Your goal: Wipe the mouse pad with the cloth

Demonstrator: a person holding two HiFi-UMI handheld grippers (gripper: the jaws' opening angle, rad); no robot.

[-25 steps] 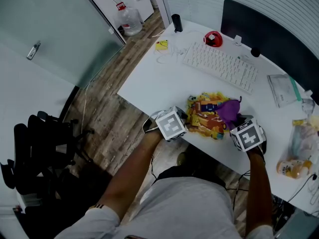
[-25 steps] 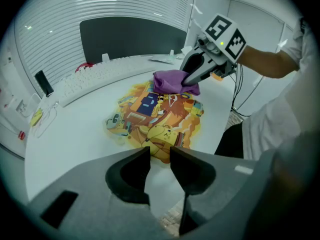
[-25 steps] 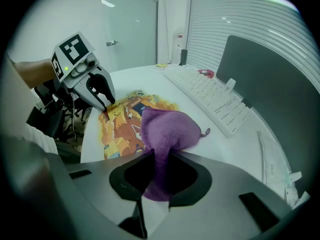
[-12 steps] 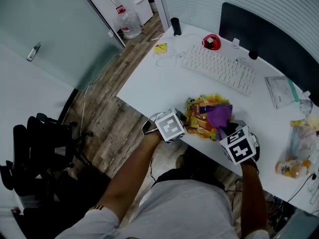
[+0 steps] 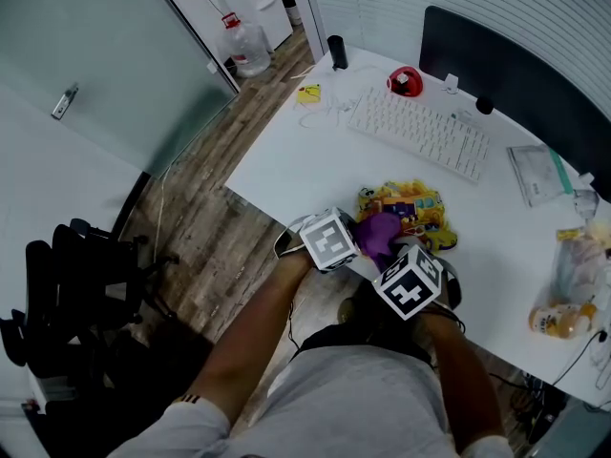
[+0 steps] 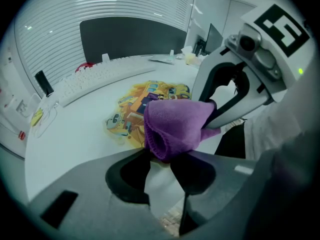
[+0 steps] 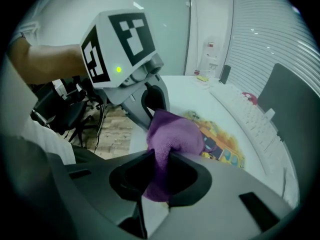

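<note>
The right tongs point(image 7: 160, 154) are clamped on the purple cloth point(image 7: 172, 134). The cloth bunches up out of their tips. The left tongs point(image 6: 160, 156) sit nose to nose with them. The cloth hangs right over the left tips, so I cannot tell if they pinch anything.

Just past both tongs lies the mouse pad point(image 5: 415, 203), flat on the white table point(image 5: 305, 160) near its front edge. The cloth is over the pad's near corner - I think this is the wiping step. Next, the right tongs should press the cloth down and rub it across the rest of the pad.

Farther off is a white keyboard point(image 5: 420, 127).

The pad has bright cartoon pictures - no words I can read.
</note>
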